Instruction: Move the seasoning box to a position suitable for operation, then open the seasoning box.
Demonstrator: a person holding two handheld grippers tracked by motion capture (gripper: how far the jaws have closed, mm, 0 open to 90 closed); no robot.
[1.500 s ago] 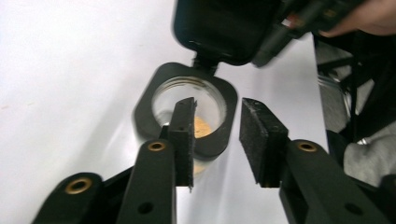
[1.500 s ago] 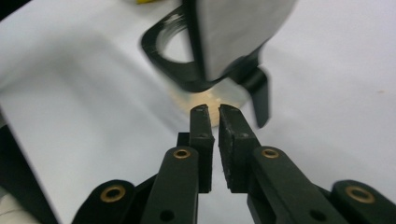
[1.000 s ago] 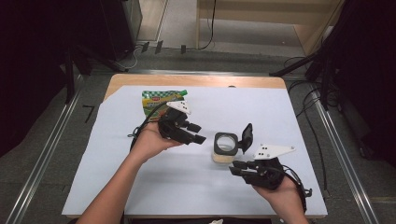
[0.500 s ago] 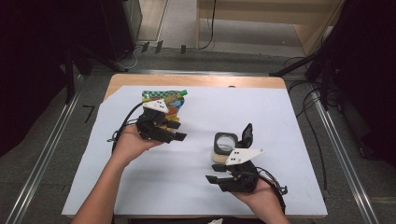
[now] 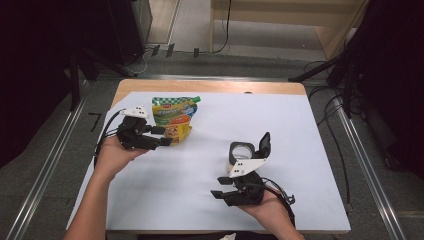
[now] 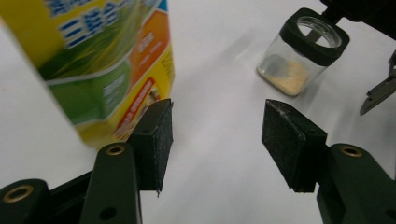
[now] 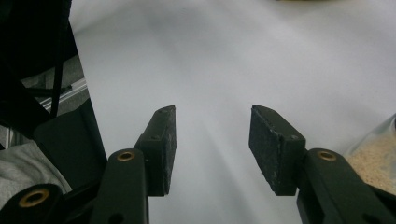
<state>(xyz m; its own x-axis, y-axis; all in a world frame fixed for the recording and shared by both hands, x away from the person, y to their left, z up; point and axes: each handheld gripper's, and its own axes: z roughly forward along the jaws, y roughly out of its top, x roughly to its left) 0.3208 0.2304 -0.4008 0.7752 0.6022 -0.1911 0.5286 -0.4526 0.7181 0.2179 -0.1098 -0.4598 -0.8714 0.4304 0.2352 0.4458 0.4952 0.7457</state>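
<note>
White sheet covers the worktop [image 5: 310, 125]. Left gripper [image 5: 162, 136]: fingers apart, empty, tips just beside the yellow-green pouch [image 5: 174, 115]. Centre-right: clear jar [image 5: 240, 155], black lid flipped up. Right gripper [image 5: 218, 187], near the jar: fingers just opened, nothing between them.

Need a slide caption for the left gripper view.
Open left claw beside a yellow-green pouch, facing a lid-open jar on the white table.

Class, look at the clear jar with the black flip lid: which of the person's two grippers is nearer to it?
Right. The right gripper sits just in front of the jar, on the person's side, jaws open and empty. The left gripper is across the table beside the pouch, open too.
</note>
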